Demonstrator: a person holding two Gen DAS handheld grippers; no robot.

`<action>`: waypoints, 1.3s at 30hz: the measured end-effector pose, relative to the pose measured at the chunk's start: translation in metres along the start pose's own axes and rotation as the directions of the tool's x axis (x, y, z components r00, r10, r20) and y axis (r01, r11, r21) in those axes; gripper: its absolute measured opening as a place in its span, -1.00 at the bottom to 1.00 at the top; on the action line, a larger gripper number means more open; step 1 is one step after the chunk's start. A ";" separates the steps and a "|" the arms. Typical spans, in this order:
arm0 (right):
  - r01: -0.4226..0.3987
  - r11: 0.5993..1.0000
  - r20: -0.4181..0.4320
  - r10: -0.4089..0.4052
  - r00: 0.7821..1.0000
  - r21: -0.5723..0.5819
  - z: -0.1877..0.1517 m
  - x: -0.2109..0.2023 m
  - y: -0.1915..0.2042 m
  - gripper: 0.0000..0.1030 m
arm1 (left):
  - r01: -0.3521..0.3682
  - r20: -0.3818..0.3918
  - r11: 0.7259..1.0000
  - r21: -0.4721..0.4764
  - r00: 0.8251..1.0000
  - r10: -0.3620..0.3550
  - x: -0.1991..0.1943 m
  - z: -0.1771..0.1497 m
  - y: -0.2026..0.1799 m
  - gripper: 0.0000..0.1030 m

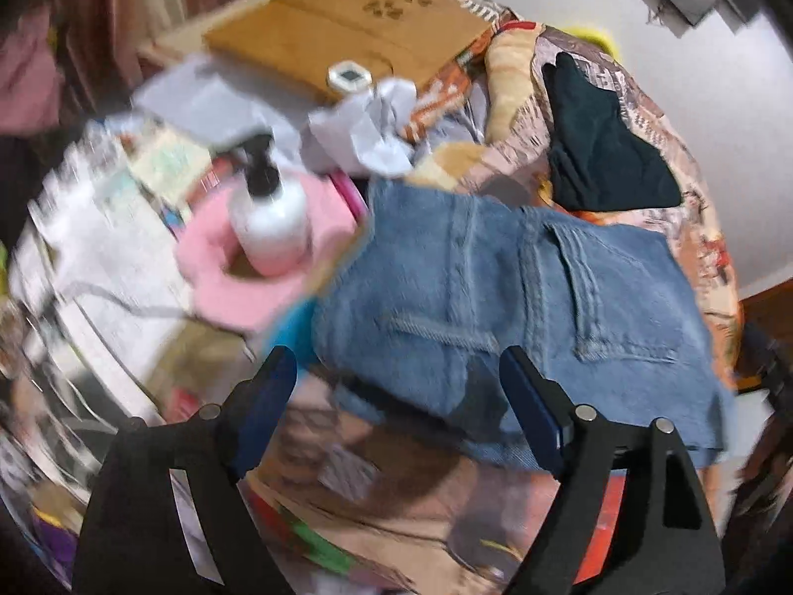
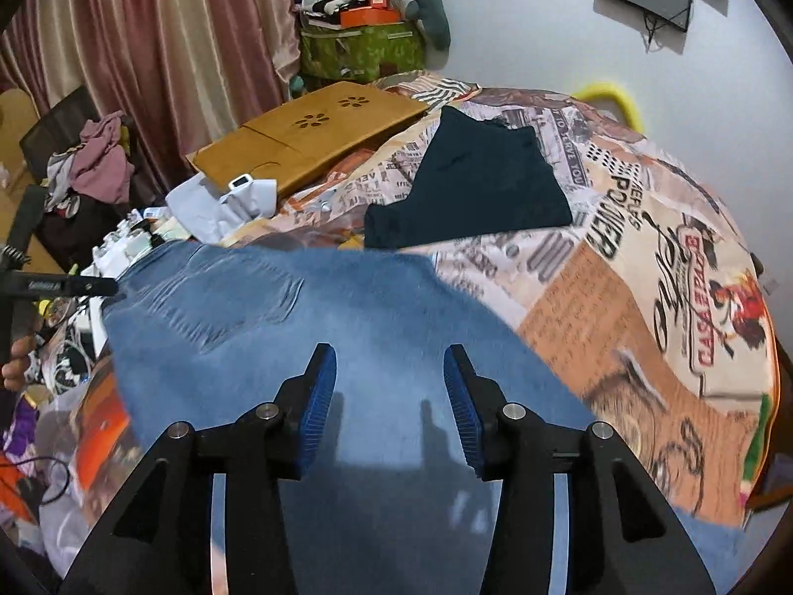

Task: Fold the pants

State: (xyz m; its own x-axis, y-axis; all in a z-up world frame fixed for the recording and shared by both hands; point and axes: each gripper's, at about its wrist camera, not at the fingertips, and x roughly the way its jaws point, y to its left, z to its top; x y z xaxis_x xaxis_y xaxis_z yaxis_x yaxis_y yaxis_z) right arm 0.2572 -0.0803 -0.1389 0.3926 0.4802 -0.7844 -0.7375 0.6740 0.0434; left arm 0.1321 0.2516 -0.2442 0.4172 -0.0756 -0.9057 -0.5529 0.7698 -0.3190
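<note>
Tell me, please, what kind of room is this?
Probably a lived-in bedroom: blue jeans lie on a bed with a newspaper-print cover, pink curtains hang behind, and clothes and boxes are piled around.

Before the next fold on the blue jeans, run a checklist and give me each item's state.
1. Left gripper open, nothing between its pads: ok.
2. Right gripper open, nothing clamped: ok.
3. Blue jeans lying on the printed bedspread, back pocket up: ok.
4. Jeans lying flat and smooth enough for another fold: cannot tell, both views are blurred over the denim.
5. Dark folded garment apart from the jeans, out of the way: ok.
6. Pump bottle on the pink cloth close beside the jeans' edge in the left wrist view: not ok, it could be knocked.
</note>
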 end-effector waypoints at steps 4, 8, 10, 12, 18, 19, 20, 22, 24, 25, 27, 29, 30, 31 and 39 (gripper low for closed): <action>0.003 1.000 -0.011 -0.002 1.000 0.009 -0.026 -0.008 0.002 -0.02 | 0.045 -0.036 0.997 -0.063 0.998 -0.048 0.007 -0.011 -0.001 0.58; 0.001 1.000 -0.039 0.000 0.999 0.025 -0.048 -0.012 0.000 -0.02 | 0.062 -0.065 0.995 -0.072 0.996 -0.067 0.013 -0.014 -0.006 0.26; -0.019 0.999 -0.039 0.021 0.999 0.045 -0.055 -0.015 -0.001 -0.02 | 0.055 -0.074 0.996 -0.072 0.995 -0.060 0.013 -0.017 -0.007 0.26; -0.041 0.998 -0.032 0.043 0.999 0.056 -0.060 -0.020 0.002 -0.02 | 0.050 -0.066 0.996 -0.070 0.996 -0.055 0.012 -0.018 -0.008 0.25; -0.083 0.996 -0.033 0.085 0.996 0.034 -0.062 -0.017 0.020 -0.02 | 0.066 -0.052 0.997 -0.050 0.996 -0.068 0.008 -0.012 -0.017 -0.07; -0.087 0.996 -0.035 0.088 0.995 0.027 -0.062 -0.016 0.023 -0.02 | 0.064 -0.050 0.997 -0.038 0.997 -0.066 0.009 -0.010 -0.021 -0.17; -0.092 0.996 -0.038 0.092 0.995 0.019 -0.063 -0.015 0.027 -0.02 | 0.059 -0.040 0.998 -0.025 0.997 -0.060 0.010 -0.008 -0.024 -0.21; -0.104 0.995 -0.039 0.104 0.994 0.002 -0.060 -0.012 0.035 -0.02 | -0.001 0.006 1.000 0.031 1.000 0.001 0.010 -0.004 -0.033 -0.48; -0.124 0.992 -0.043 0.123 0.991 -0.019 -0.054 -0.008 0.046 -0.02 | -0.053 0.053 0.995 0.081 0.997 0.049 0.008 -0.003 -0.039 -0.66; -0.132 0.991 -0.042 0.131 0.991 -0.031 -0.053 -0.007 0.052 -0.02 | -0.059 0.082 0.993 0.102 0.995 0.051 0.005 -0.003 -0.042 -0.69; -0.156 0.985 -0.042 0.153 0.987 -0.079 -0.046 -0.002 0.069 -0.02 | -0.070 0.137 0.991 0.113 0.989 0.054 -0.004 -0.005 -0.043 -0.72; -0.160 0.979 -0.045 0.155 0.987 -0.129 -0.044 0.003 0.083 -0.02 | -0.069 0.181 0.990 0.119 0.982 0.047 -0.015 -0.007 -0.042 -0.74; -0.162 0.975 -0.055 0.155 0.986 -0.153 -0.042 0.008 0.091 -0.02 | -0.067 0.202 0.990 0.123 0.979 0.041 -0.021 -0.008 -0.042 -0.74; -0.171 0.970 -0.073 0.161 0.984 -0.170 -0.040 0.014 0.097 -0.02 | -0.065 0.228 0.989 0.133 0.973 0.033 -0.030 -0.011 -0.043 -0.74; -0.241 0.962 -0.079 0.232 0.969 -0.129 -0.031 0.012 0.101 -0.02 | -0.120 0.186 0.970 0.213 0.979 0.080 -0.012 -0.033 -0.038 -0.73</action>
State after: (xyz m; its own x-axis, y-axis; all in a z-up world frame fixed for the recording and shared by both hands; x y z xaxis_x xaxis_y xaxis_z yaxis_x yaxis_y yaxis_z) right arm 0.1709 -0.0240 -0.1633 0.1660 0.5777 -0.7992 -0.8749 0.4602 0.1510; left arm 0.1244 0.2020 -0.2302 0.4983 0.1055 -0.8606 -0.4323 0.8906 -0.1412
